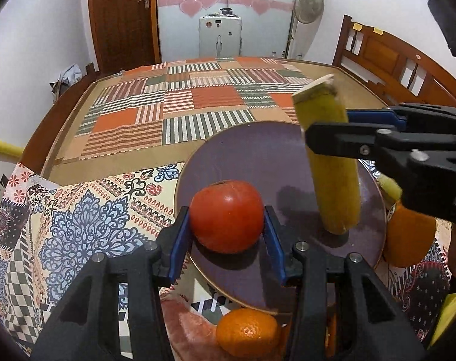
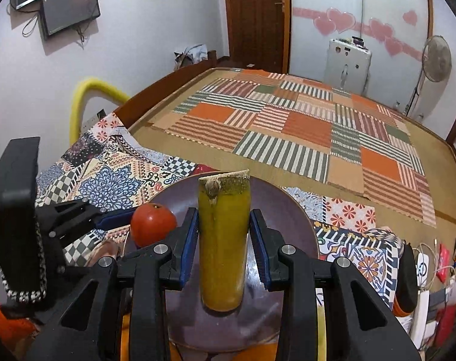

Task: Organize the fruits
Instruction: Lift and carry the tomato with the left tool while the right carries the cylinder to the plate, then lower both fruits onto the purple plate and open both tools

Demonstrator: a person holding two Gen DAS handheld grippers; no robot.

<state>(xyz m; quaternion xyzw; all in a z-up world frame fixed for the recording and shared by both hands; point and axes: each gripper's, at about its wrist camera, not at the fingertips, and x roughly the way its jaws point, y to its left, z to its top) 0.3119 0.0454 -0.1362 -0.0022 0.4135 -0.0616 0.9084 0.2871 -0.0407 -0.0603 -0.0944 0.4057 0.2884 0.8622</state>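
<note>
A red tomato [image 1: 227,215] sits between the blue pads of my left gripper [image 1: 226,213], which is shut on it low over the front left of a purple plate [image 1: 243,156]. My right gripper [image 1: 330,126] reaches in from the right, shut on a yellow-green cylindrical fruit piece [image 1: 333,162]. The piece stands tilted, its lower end at the plate's right part. In the right wrist view the piece [image 2: 223,240] is upright between the pads of the right gripper [image 2: 224,213], with the tomato [image 2: 151,228] to its left over the plate [image 2: 282,210].
A mandarin [image 1: 247,332] lies by the plate's near rim and an orange [image 1: 408,240] by its right rim. The plate rests on a patterned cloth [image 1: 92,219]. Beyond is a patchwork mat [image 1: 182,105] on a wooden-framed bed [image 1: 378,51]. Cables and clutter [image 2: 438,270] lie at the right.
</note>
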